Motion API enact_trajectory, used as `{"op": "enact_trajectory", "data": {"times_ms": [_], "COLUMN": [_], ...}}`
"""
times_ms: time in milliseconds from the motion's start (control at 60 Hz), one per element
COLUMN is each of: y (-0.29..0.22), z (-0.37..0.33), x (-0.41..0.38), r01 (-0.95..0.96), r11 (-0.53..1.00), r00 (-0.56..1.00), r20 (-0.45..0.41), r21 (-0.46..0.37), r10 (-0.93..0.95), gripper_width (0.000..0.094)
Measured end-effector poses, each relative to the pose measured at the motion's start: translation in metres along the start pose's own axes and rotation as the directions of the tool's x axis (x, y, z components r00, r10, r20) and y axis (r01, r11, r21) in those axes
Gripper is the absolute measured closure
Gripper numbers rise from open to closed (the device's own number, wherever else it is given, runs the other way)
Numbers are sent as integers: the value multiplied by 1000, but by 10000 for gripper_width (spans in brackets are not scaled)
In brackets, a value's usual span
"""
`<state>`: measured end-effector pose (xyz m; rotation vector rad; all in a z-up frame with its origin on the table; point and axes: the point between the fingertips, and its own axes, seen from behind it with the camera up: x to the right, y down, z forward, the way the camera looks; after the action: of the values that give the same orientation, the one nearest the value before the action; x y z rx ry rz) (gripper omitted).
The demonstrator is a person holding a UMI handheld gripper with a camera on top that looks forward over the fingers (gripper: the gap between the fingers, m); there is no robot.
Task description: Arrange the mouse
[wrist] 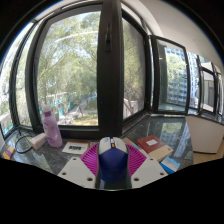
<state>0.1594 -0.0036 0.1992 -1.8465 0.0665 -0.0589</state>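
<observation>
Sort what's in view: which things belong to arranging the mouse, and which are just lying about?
Job:
mouse, between the fingers
gripper, pink pads flanking it

Lying about:
pink bottle
red book
white card

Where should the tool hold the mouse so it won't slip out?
On its two long sides, coming from behind. The dark blue rounded plastic mouse already sits lengthwise between the tool's pink pads, its curved top facing up, so the flatter sides probably offer the steadiest hold.
</observation>
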Motion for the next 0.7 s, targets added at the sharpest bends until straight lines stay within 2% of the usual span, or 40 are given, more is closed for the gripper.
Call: {"op": "enact_trajectory", "data": {"times_ms": [17, 33, 50, 133, 233, 333, 400, 467, 500, 550, 567, 600, 700], "y": [21, 62, 51, 134, 178, 197, 207, 203, 199, 191, 188, 180, 149], "z": [8, 14, 21, 43, 52, 54, 50, 45, 42, 36, 33, 26, -7], "x": [12, 28, 32, 61, 72, 74, 73, 73, 73, 71, 71, 72, 74], "r01": [-1, 1, -8, -9, 11, 15, 7, 6, 8, 15, 17, 20, 33], "r11": [999, 998, 995, 973, 953, 940, 928, 929, 932, 936, 937, 942, 954], "r00": [1000, 1000, 999, 999, 999, 1000, 1000, 1000, 1000, 1000, 1000, 1000, 999], "r20": [-14, -24, -32, -53, -41, -16, -5, 3, 5, 11, 13, 9, -13], "r21": [-34, -62, -100, -231, -303, -341, -373, -369, -362, -352, -348, -336, -298], "r10": [0, -2, 5, -4, -25, -22, -10, -5, -7, -11, -13, -18, -39], "gripper_width": [592, 591, 592, 587, 564, 517, 454, 384, 303, 93, 61, 100, 73]}}
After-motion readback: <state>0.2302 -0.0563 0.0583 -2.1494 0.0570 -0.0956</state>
